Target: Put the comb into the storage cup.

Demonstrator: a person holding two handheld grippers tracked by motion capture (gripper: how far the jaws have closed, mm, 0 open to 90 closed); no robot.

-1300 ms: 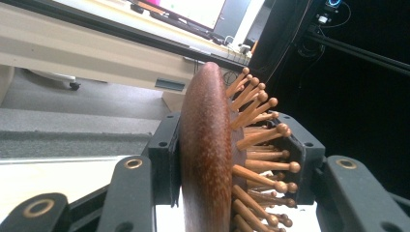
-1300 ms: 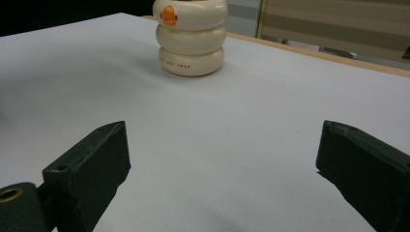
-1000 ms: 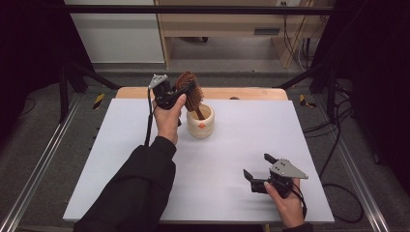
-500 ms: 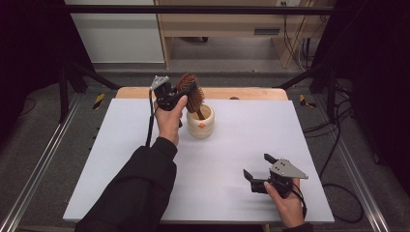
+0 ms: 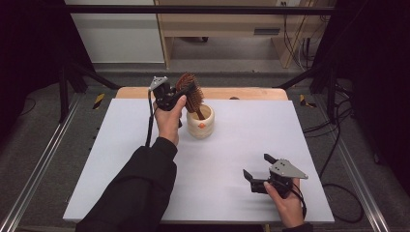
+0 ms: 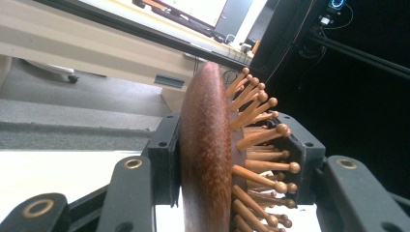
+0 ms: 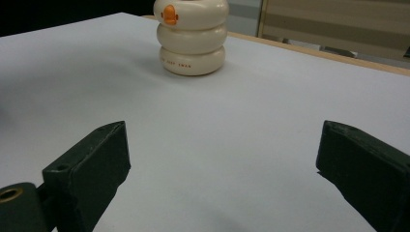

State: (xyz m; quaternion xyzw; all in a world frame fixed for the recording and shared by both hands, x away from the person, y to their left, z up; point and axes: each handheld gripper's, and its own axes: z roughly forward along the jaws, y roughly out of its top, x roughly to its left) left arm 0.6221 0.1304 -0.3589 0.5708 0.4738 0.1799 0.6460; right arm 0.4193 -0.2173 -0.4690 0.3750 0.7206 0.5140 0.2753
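Note:
A brown wooden hairbrush point(image 5: 189, 91) with peg bristles stands with its handle down in a cream ringed cup point(image 5: 201, 124) at the back of the white table point(image 5: 116, 159). My left gripper point(image 5: 178, 95) is shut on the brush head; in the left gripper view the jaws clamp the brush point(image 6: 205, 145) from both sides, one on its smooth back and one on the bristles. My right gripper point(image 5: 256, 165) rests low at the front right, open, with nothing between its jaws. Ahead of the right gripper point(image 7: 222, 159) stands the cup point(image 7: 193, 38), which has an orange mark.
A wooden strip point(image 5: 241, 93) borders the table's far edge. Metal rails point(image 5: 43, 159) run along both sides. Cables point(image 5: 333, 125) lie on the floor to the right, and a wooden cabinet point(image 5: 217, 29) stands behind.

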